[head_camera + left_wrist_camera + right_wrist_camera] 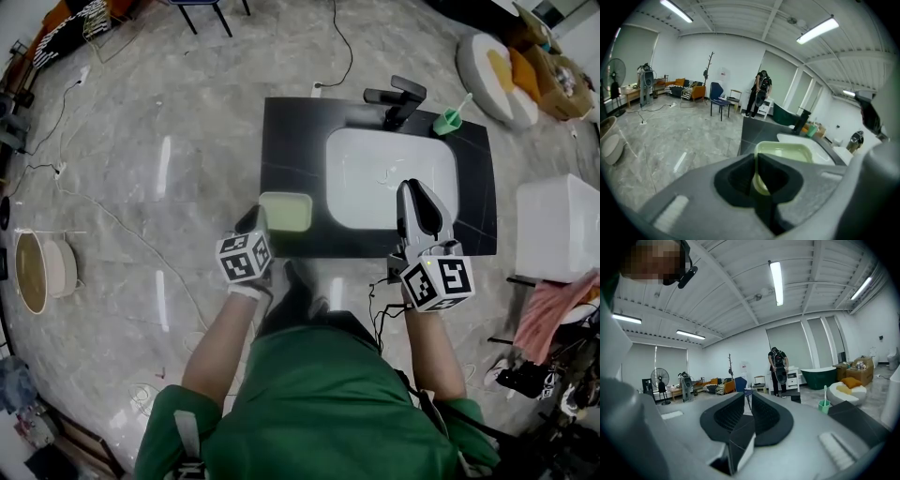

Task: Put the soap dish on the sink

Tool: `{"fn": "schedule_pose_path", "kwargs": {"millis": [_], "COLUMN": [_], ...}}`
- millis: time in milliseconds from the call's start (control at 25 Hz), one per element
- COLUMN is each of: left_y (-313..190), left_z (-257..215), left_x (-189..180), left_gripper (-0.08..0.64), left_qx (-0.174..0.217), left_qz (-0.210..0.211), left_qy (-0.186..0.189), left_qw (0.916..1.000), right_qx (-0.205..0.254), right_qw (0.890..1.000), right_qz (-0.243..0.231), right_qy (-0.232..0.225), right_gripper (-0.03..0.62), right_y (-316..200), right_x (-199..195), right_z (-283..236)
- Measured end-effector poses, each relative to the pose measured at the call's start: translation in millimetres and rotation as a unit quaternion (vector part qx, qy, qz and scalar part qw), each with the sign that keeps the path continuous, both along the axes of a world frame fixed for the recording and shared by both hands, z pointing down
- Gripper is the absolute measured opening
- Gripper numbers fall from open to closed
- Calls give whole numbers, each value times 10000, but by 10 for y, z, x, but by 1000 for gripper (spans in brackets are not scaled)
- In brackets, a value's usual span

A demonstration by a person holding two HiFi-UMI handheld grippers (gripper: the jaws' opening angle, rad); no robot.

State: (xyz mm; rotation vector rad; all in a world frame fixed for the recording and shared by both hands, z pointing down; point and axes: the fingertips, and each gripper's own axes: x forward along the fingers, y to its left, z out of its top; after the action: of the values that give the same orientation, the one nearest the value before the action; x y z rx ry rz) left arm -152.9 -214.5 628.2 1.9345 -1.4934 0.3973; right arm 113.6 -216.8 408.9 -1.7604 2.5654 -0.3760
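Observation:
The pale green soap dish (286, 211) is at the front left of the black sink counter (291, 131), left of the white basin (389, 173). My left gripper (255, 221) is shut on the dish's near left rim. In the left gripper view the jaws pinch that rim and the dish (787, 152) stretches ahead of my left gripper (756, 161). I cannot tell whether the dish rests on the counter or hangs just above it. My right gripper (417, 199) is over the basin's front right edge. Its jaws are shut with nothing between them, as my right gripper (749, 401) shows in its own view.
A black faucet (396, 98) and a green cup with a toothbrush (450, 120) stand at the counter's back. A white box (561, 225) stands to the right, a round bowl (37, 272) on the floor to the left. Cables cross the floor. A person (761, 91) stands far off.

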Motion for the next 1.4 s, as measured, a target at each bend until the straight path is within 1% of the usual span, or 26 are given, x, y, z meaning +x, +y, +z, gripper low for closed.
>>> {"fn": "schedule_pose_path", "kwargs": {"millis": [120, 240, 480, 640, 760, 880, 1080, 1200, 1400], "left_y": [-111, -187, -288, -325, -323, -317, -270, -267, -276], "left_z": [159, 314, 593, 664, 722, 783, 876, 879, 778], "left_x": [2, 69, 201, 214, 241, 247, 235, 249, 228], "left_gripper": [18, 18, 18, 19, 20, 20, 23, 27, 82], "left_qx": [-104, -203, -363, -408, -485, -563, -718, -724, -613], "left_qz": [40, 110, 85, -28, -35, -85, -148, -135, -143], "left_qy": [-47, -108, -336, -481, -608, -689, -715, -717, -772], "left_qw": [9999, 9997, 9987, 9980, 9970, 9960, 9947, 9947, 9950], "right_qx": [-20, -222, -514, -654, -758, -768, -784, -805, -700], "right_qw": [9999, 9996, 9983, 9966, 9952, 9943, 9933, 9931, 9938], "right_qz": [3, -9, -240, -501, -611, -728, -838, -846, -855], "right_qy": [128, 175, 106, 26, -43, -87, -128, -141, -141], "right_gripper": [49, 49, 49, 49, 49, 49, 49, 49, 49], "right_y": [-96, -176, -442, -600, -690, -762, -800, -801, -807], "right_x": [-31, -30, 7, -42, -66, -80, -100, -97, -86], "right_z": [94, 280, 635, 769, 847, 923, 981, 975, 880]}}
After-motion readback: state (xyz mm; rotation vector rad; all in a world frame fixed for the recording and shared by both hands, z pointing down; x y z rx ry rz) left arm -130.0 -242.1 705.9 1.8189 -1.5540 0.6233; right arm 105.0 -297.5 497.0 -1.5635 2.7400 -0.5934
